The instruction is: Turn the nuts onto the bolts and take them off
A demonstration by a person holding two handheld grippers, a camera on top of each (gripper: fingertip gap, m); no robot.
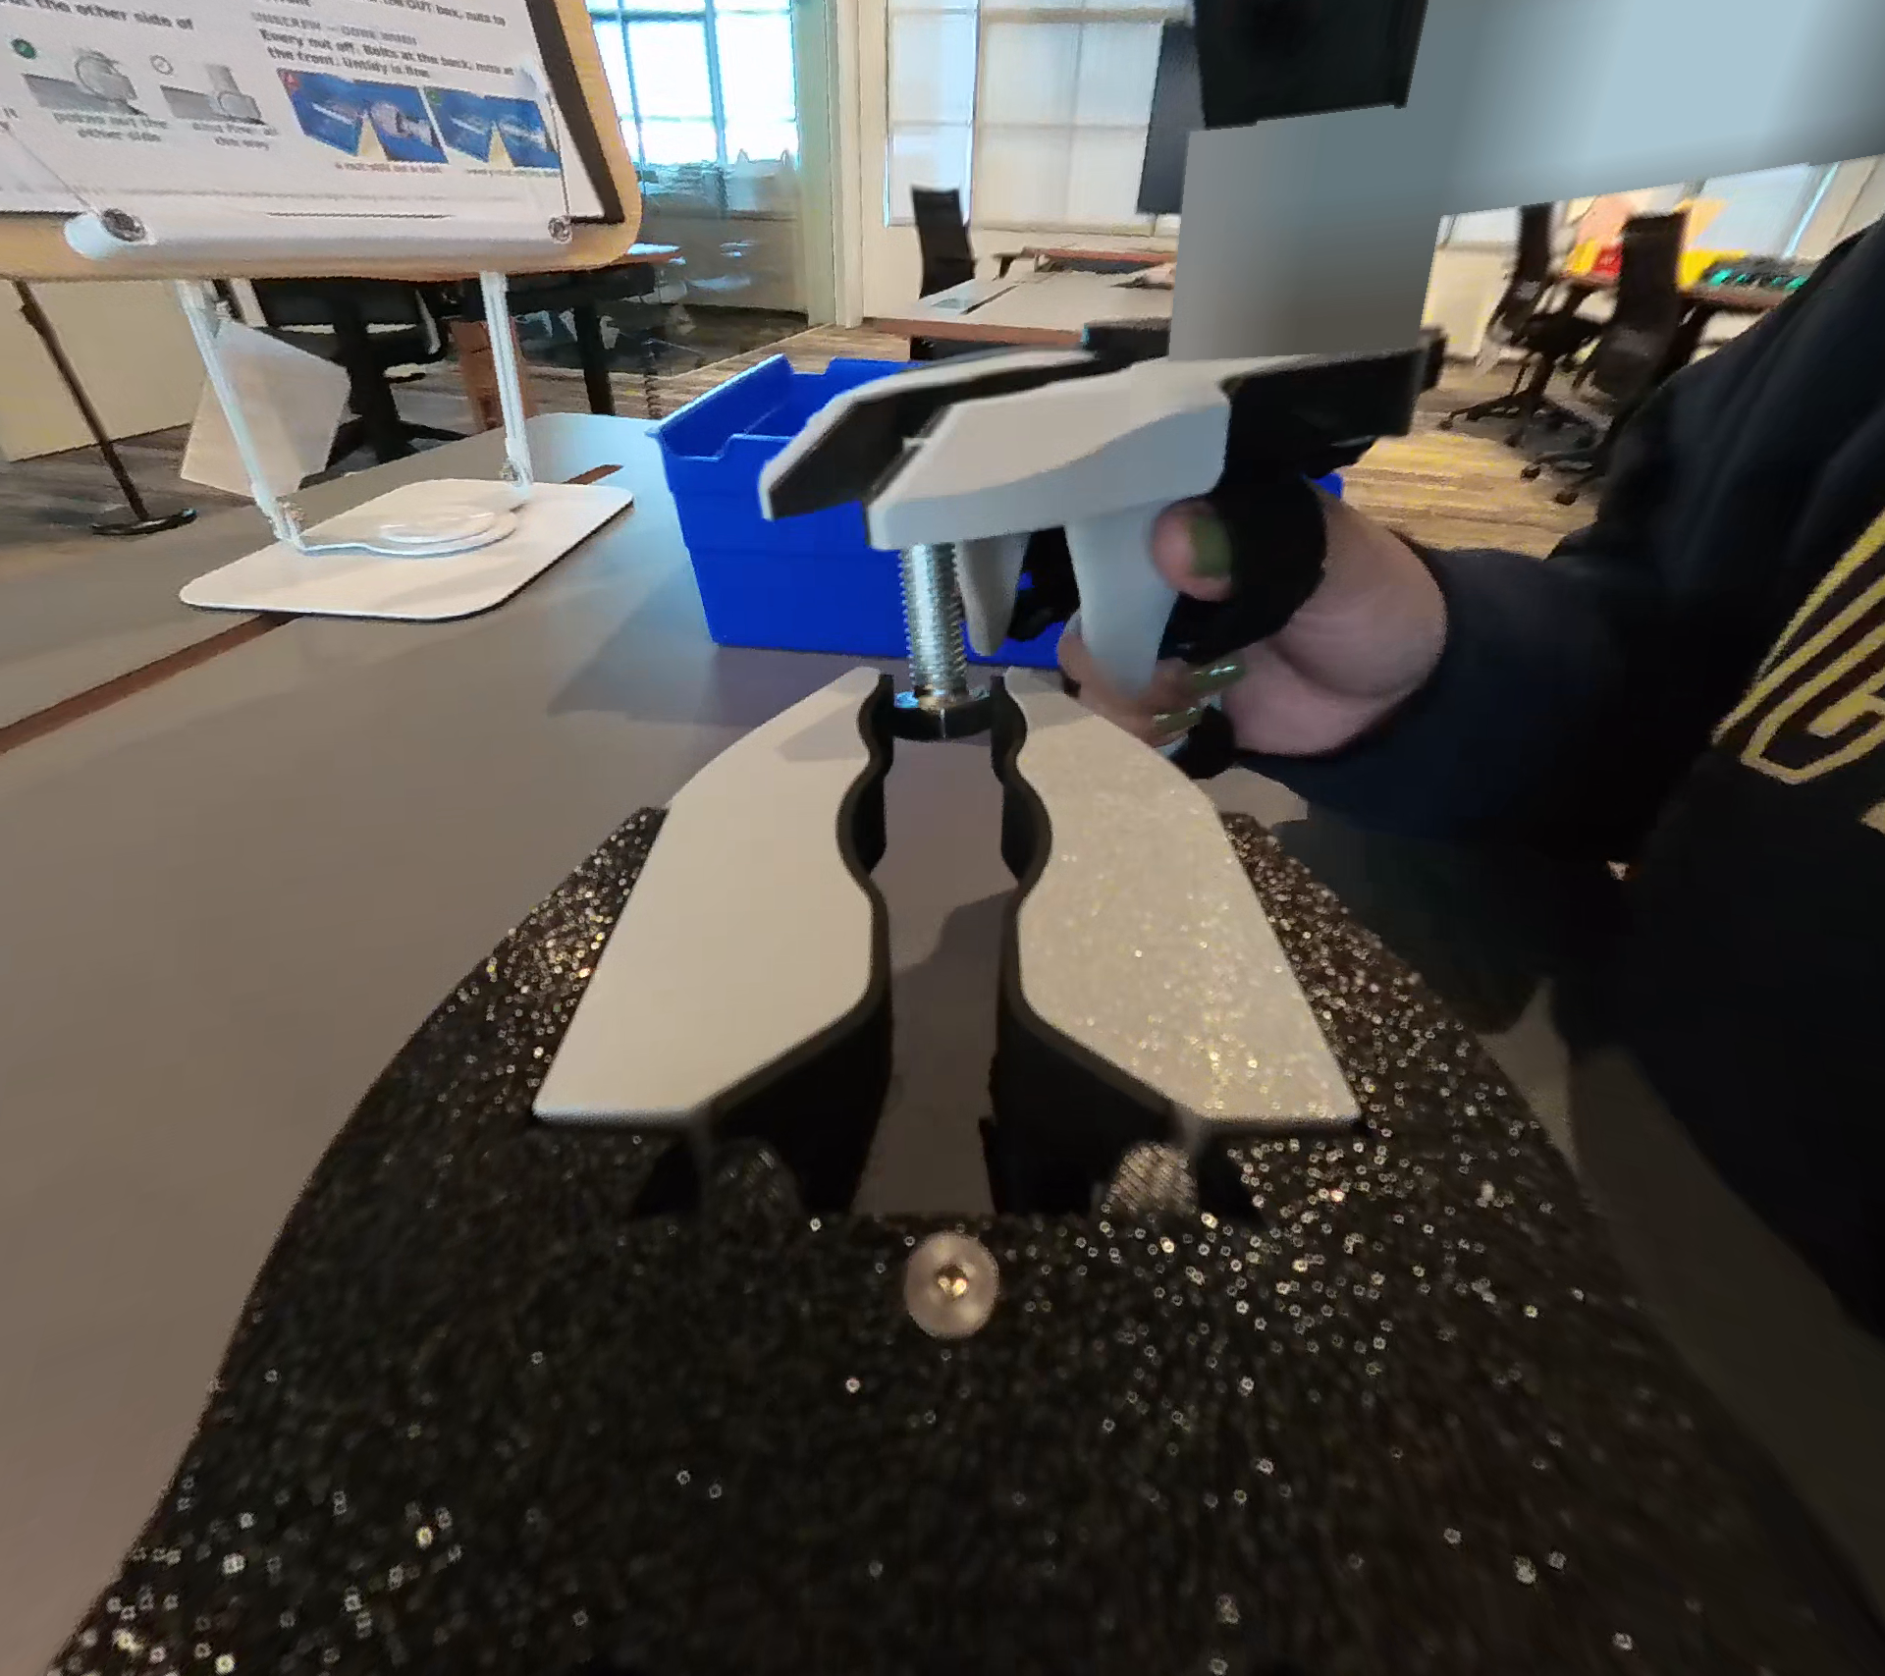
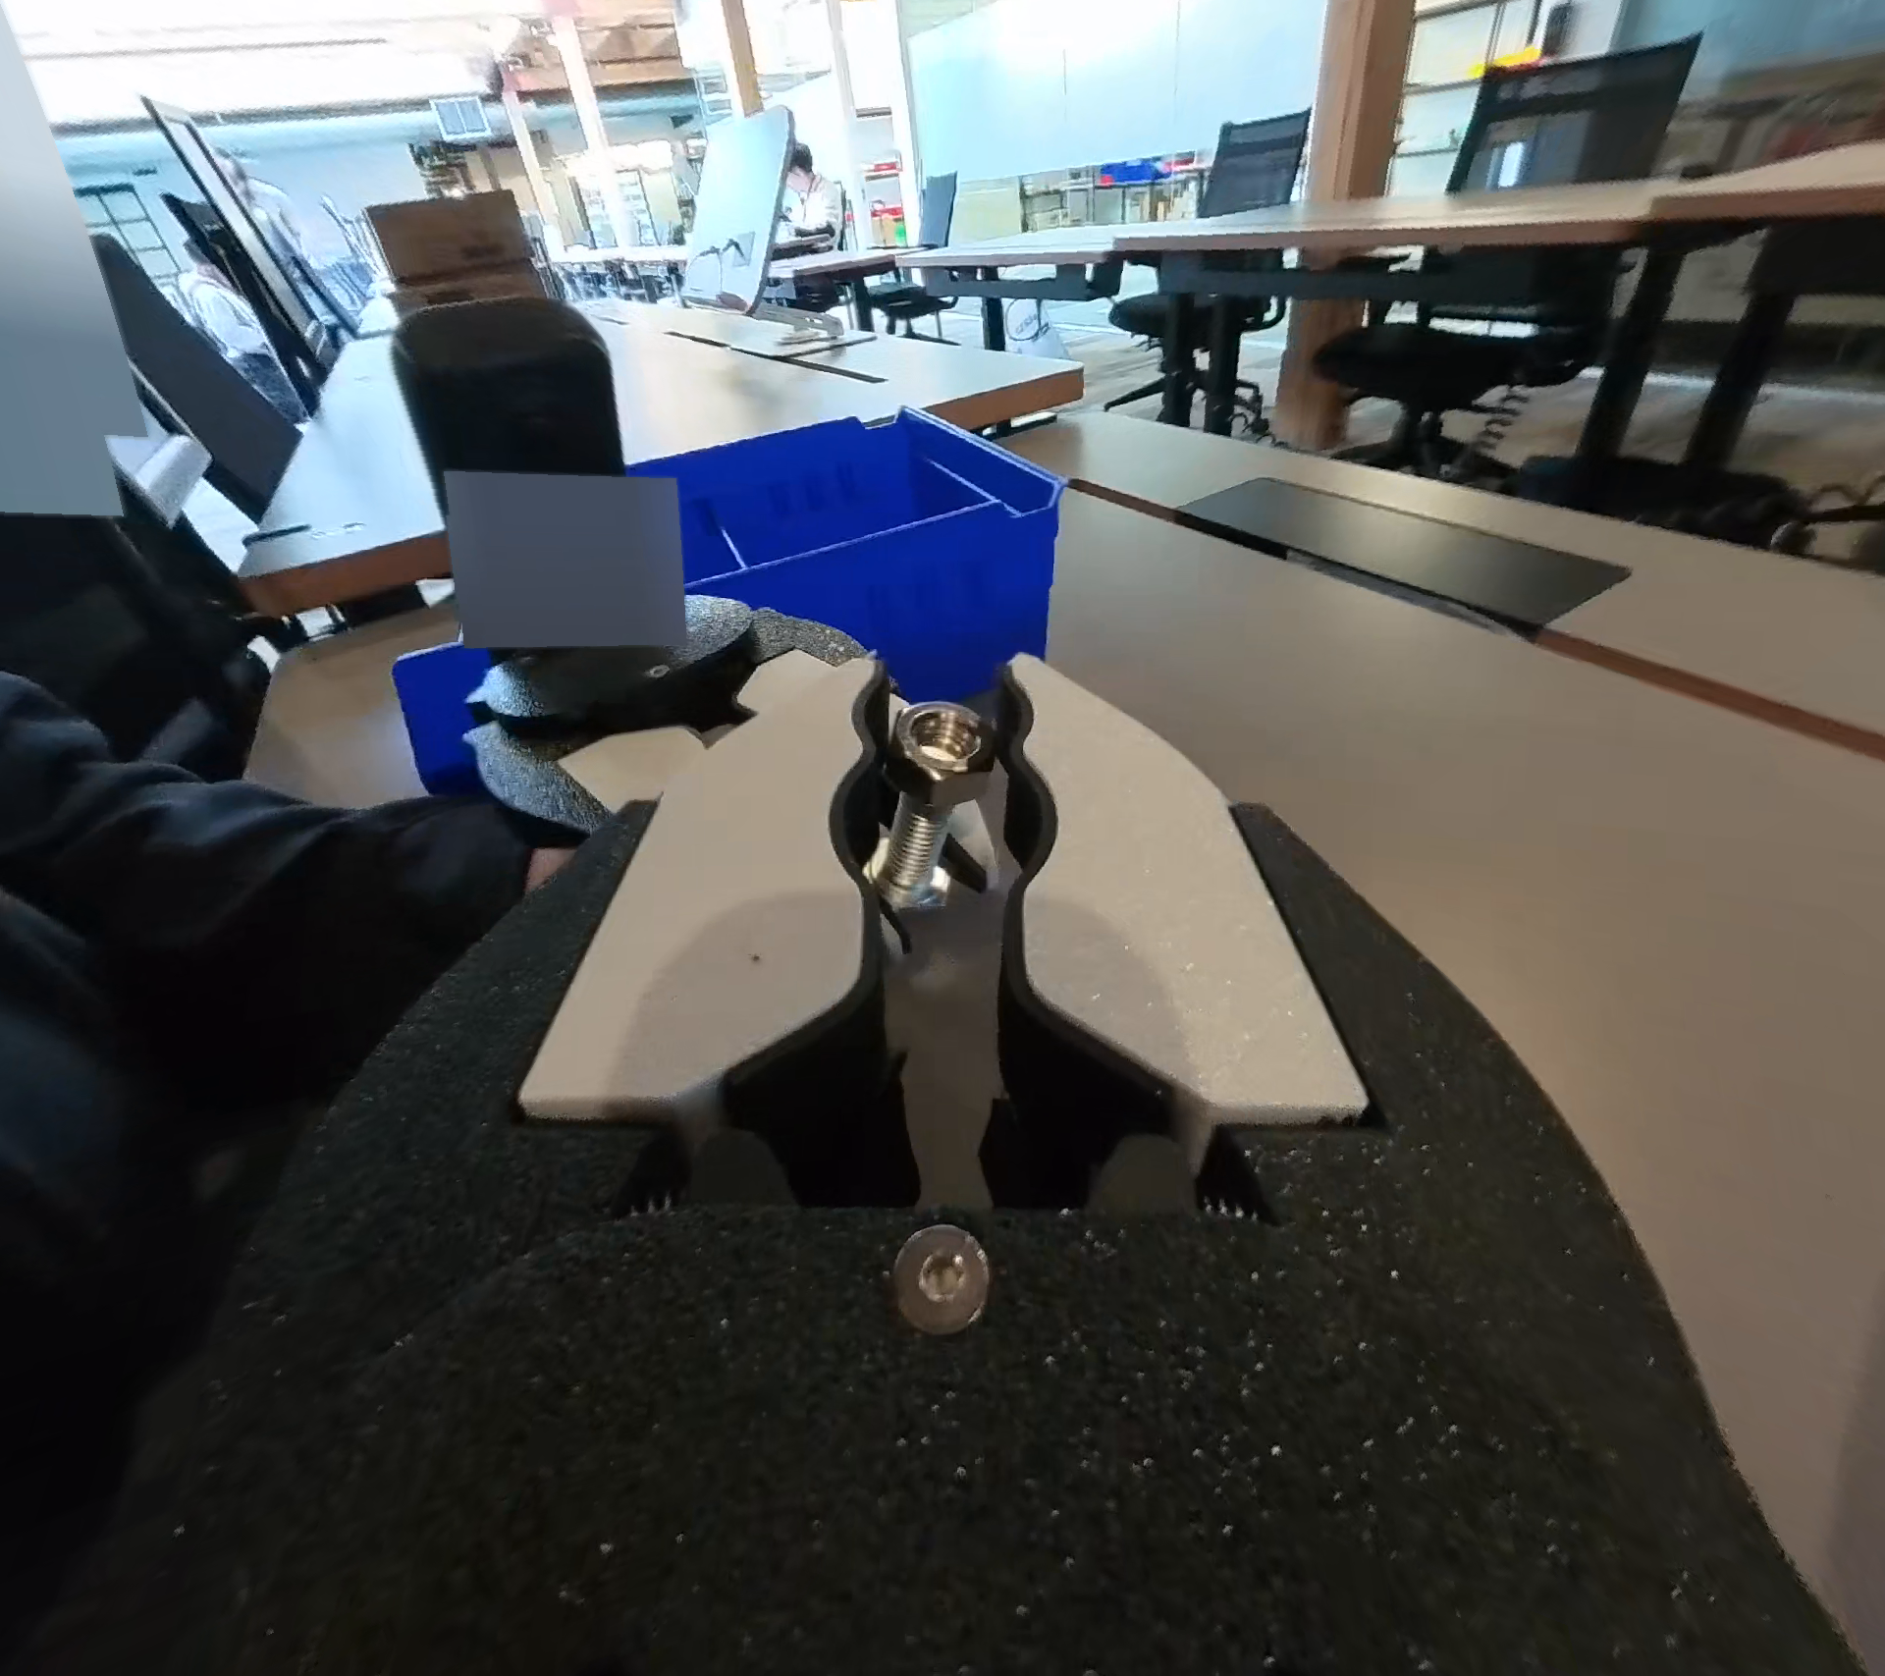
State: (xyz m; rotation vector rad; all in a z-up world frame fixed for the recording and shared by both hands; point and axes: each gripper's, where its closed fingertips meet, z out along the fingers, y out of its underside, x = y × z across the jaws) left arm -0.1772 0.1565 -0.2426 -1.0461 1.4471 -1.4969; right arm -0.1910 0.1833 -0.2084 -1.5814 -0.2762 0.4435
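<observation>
The left tool points forward and level, its two grey fingers drawn close with only a narrow gap at the black-lined tips, which pinch a small part between them. The right tool is held above and across it, fingers pointing toward the left and closed down on what they carry, gripped at the handle by a hand in a dark sleeve. In the right wrist view the right tool shows its fingers nearly together.

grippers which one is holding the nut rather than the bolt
The left gripper: its tips pinch the nut at the bolt's lower end, while the right gripper clamps the bolt's upper end.
</observation>
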